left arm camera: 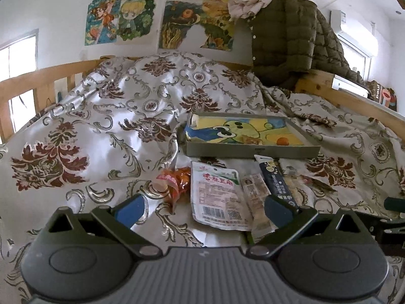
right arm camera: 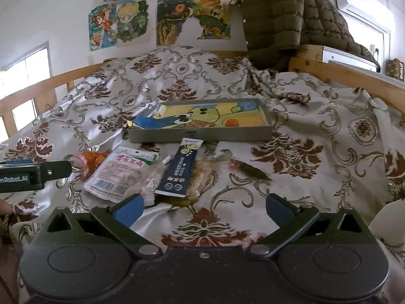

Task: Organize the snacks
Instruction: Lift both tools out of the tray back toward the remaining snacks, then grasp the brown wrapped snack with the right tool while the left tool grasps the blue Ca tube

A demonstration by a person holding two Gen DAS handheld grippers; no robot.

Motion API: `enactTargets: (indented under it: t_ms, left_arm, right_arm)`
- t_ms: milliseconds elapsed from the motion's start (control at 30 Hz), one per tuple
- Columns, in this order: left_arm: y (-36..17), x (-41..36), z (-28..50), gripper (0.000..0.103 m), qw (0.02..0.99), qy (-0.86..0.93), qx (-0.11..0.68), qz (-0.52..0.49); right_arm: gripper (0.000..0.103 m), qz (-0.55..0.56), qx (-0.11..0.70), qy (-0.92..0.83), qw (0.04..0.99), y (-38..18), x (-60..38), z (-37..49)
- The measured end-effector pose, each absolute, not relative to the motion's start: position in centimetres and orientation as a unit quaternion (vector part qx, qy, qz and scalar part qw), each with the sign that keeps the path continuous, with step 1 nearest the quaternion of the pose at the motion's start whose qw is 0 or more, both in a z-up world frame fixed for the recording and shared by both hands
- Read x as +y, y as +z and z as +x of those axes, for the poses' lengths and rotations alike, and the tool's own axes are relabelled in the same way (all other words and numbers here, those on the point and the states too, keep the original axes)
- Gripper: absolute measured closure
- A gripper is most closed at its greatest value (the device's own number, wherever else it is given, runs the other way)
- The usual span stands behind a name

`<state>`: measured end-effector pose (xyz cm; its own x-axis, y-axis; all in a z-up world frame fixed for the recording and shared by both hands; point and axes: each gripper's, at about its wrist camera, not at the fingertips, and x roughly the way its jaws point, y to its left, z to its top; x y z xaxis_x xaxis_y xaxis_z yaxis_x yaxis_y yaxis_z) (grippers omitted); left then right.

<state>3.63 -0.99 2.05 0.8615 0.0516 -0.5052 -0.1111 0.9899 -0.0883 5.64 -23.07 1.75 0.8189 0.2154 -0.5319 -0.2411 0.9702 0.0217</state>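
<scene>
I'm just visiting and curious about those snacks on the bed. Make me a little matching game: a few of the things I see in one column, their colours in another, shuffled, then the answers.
Things:
1. long stick packet
2. flat pouch with barcode
3. crinkly wrapped snack
4. tray

Colours:
A. grey walls
B. orange-red
C. dark navy with a pale top end
D. white with red lettering and a green corner

Pairs: 1-C, 2-D, 3-B, 4-A

One grey tray point(right arm camera: 200, 134), about six snack packets point(right arm camera: 121, 171) and two tongs point(right arm camera: 203, 209).
</scene>
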Motion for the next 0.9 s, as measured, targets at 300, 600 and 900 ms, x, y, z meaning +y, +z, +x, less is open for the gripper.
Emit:
enactTargets:
  t_ms: [300, 600, 900]
  left_arm:
    - [1.4, -3.1, 4.9, 0.000, 0.962, 0.028, 0.269, -0.037]
    - [1.0, -4.6, 6.8, 0.000, 0.958, 0.008, 0.285, -0.020]
    - [0.7, -8.4, 10.8, 0.000, 0.955, -0.063, 0.290, 0.023]
  right_arm:
    - [0.001, -0.028, 0.284, 0.129, 0.950, 1.4, -23.5, 6.8]
    - [0.001, -0.043, 0.287, 0.136, 0.947, 1.5, -24.7, 8.4]
    - [0.001, -0.065, 0.282, 0.139, 0.947, 1.2, -27.7, 13.0]
